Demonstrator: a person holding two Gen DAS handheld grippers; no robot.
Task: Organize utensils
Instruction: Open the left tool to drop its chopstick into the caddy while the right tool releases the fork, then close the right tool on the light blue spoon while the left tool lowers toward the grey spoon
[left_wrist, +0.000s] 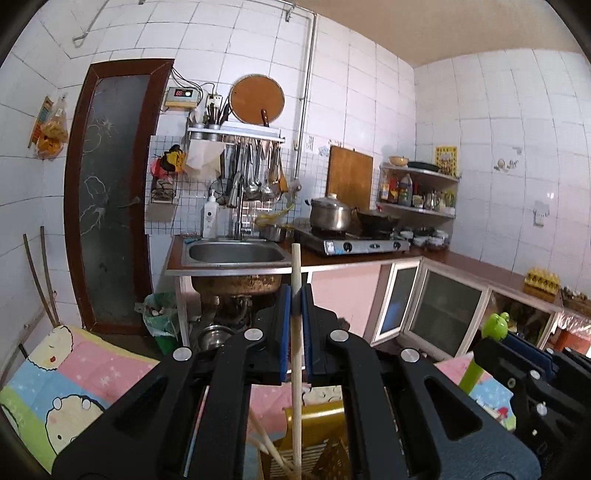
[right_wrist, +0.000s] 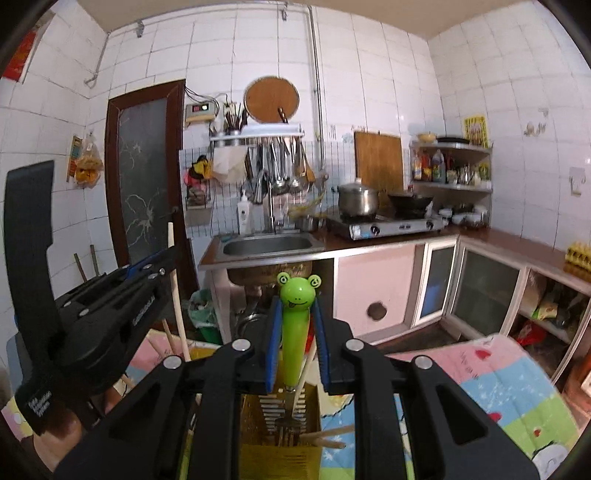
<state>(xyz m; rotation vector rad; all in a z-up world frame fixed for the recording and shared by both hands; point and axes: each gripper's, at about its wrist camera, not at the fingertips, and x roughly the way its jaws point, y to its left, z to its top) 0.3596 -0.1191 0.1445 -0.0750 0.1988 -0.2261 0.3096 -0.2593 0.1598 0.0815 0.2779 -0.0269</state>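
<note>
Wooden chopstick clamped in left tool | frog-handled fork clamped in right tool

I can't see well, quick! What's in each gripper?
Left gripper: shut on a wooden chopstick.
Right gripper: shut on a green frog-handled fork.

Pale wooden chopstick is held near upright, clamped between blue pads. Green frog-head fork is held upright, tines down, over yellow slatted utensil holder. More wooden chopsticks are seen lying slanted in the holder.
</note>
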